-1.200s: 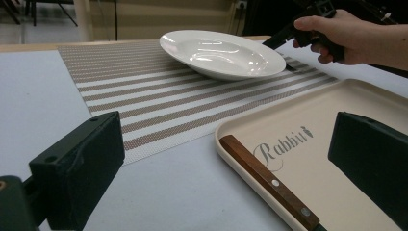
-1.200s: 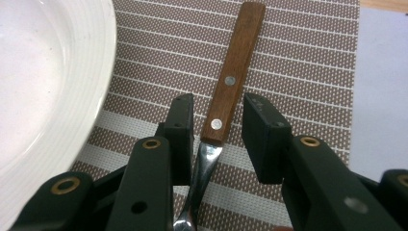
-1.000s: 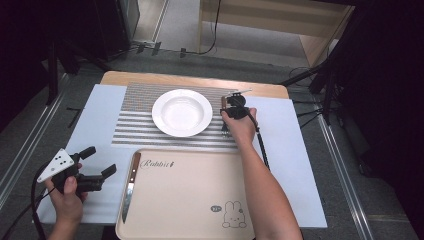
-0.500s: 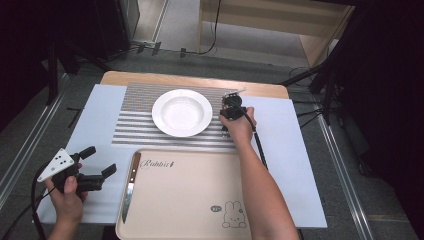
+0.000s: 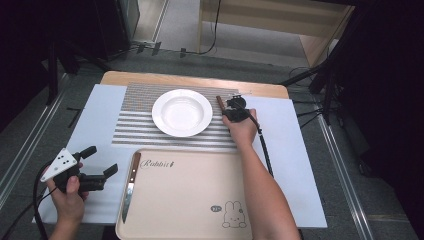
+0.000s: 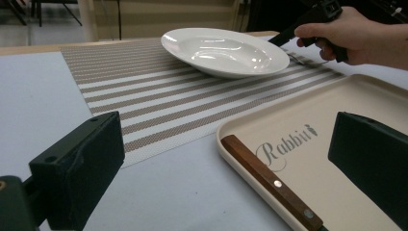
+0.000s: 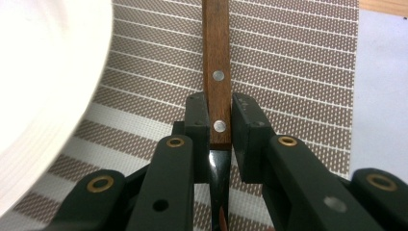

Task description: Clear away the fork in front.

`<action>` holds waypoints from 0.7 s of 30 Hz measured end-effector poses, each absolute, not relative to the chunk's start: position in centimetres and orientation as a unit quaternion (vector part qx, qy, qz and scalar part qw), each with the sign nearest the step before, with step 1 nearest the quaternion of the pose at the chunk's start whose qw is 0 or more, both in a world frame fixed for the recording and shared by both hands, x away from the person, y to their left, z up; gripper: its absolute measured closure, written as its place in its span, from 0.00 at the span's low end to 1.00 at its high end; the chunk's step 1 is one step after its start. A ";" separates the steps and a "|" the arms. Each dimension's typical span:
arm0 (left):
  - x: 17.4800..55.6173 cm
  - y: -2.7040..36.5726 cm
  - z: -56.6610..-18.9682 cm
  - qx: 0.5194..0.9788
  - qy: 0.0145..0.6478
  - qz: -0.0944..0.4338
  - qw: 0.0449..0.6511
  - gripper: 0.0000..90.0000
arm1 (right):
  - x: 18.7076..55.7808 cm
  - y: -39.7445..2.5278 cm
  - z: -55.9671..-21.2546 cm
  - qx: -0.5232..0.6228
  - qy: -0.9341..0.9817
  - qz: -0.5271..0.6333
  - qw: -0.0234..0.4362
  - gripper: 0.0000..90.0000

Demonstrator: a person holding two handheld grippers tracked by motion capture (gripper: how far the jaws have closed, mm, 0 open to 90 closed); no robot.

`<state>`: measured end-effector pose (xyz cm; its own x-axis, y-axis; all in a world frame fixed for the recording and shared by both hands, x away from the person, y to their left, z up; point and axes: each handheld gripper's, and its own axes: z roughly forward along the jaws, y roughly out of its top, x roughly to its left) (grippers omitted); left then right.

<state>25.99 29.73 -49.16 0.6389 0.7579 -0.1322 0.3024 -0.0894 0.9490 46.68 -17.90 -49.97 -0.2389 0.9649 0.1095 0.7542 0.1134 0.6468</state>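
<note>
My right gripper (image 5: 231, 104) (image 7: 221, 120) is shut on a wooden-handled fork (image 7: 215, 57) just right of the white plate (image 5: 182, 112) (image 6: 226, 48). The fork lies low over the striped placemat (image 5: 135, 127), and its brown handle (image 5: 219, 102) points to the far side. My left gripper (image 5: 100, 160) (image 6: 226, 139) stands open at the near left with nothing between its jaws, beside the beige tray (image 5: 200, 200). A wooden-handled knife (image 5: 129, 187) (image 6: 269, 180) lies along the tray's left edge. The left gripper view also shows the right hand (image 6: 346, 33) beyond the plate.
The placemat lies on a white sheet (image 5: 290, 150) that covers the wooden table (image 5: 150, 77). The tray bears the word "Rabbit" and a small rabbit drawing (image 5: 234, 215). A black cable (image 5: 265, 150) trails from my right gripper along the forearm.
The right hand with the fork has edged slightly toward the far side beside the plate. The left gripper has stayed where it was, open.
</note>
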 end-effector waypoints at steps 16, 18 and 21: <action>26.8 25.9 -47.6 0.728 0.344 0.194 0.560 0.00 | 43.3 -20.0 -48.8 0.561 0.705 0.396 0.177 0.85; 27.0 25.5 -47.4 0.730 0.343 0.192 0.559 0.00 | 43.0 -20.0 -48.6 0.557 0.704 0.402 0.179 0.85; 27.3 24.8 -47.1 0.736 0.338 0.192 0.555 0.00 | 42.7 -20.0 -48.3 0.554 0.701 0.412 0.179 0.85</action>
